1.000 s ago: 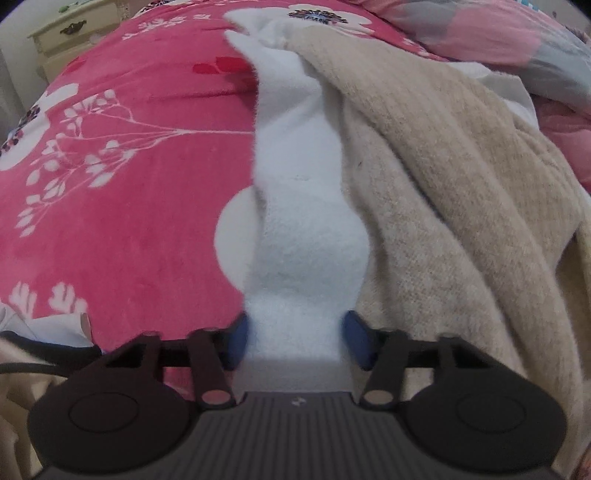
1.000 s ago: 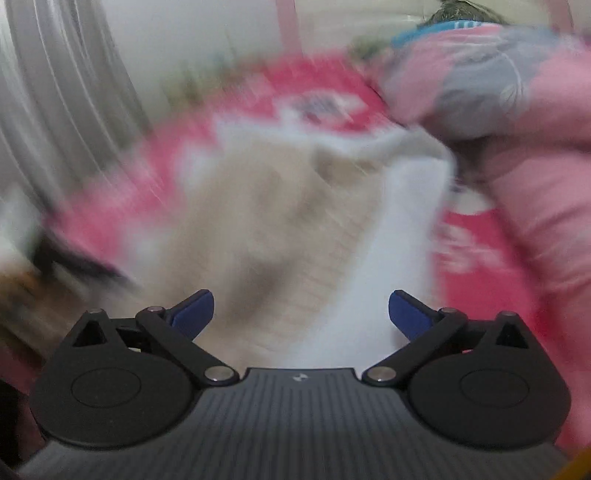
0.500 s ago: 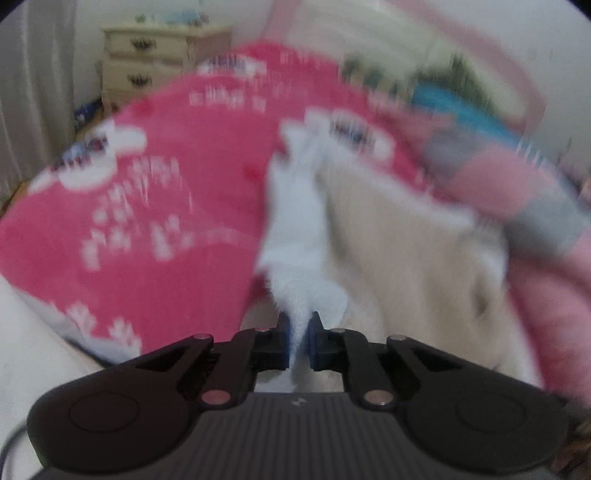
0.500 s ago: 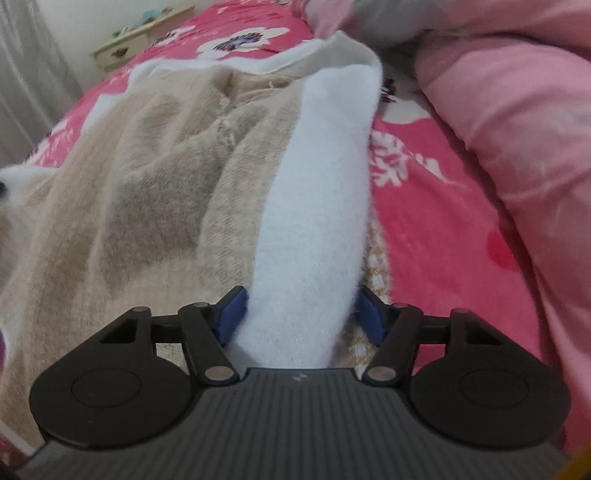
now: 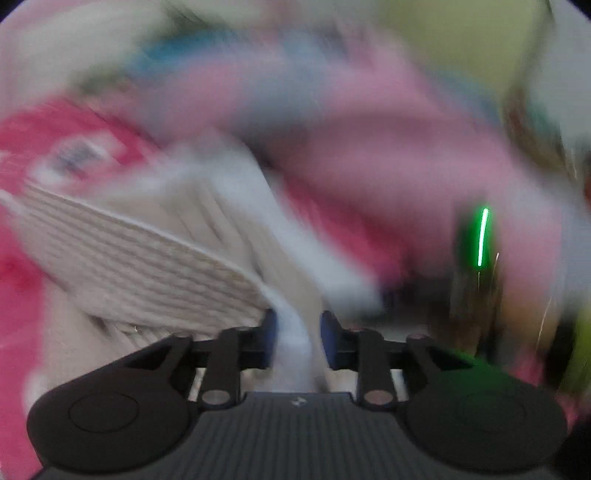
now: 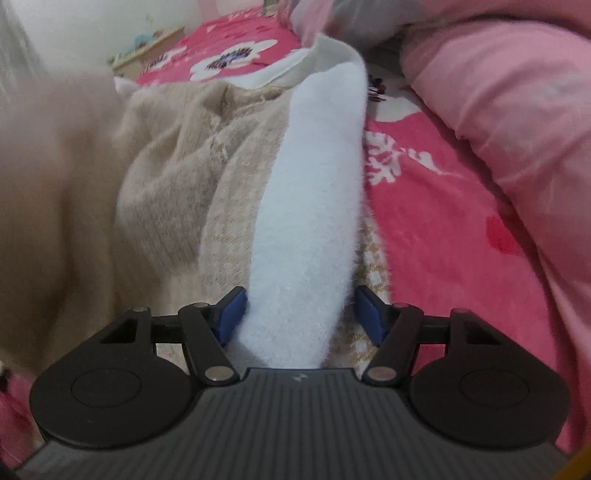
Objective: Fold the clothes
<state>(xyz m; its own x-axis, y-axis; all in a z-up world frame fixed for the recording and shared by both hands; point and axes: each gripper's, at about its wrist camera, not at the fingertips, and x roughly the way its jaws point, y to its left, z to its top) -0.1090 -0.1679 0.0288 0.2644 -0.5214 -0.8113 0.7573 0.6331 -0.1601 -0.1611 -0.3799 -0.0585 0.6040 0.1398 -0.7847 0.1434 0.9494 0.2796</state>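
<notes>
Straddling a white fleecy strip, left gripper: pads apart, whether it grips cannot be told through blur | beige knit garment lying rumpled on red floral blanket | right gripper spread wide about white fleece lining, unclamped | pink quilt beside.

A bedroom in a home: ahead of the right-hand tool, a bed spreads under a hot-pink fleece blanket printed with white flowers, with a pale pink quilt heaped to its right. Far ahead and to the left, a cream dresser stands against a white wall. The left-hand view is blurred.
</notes>
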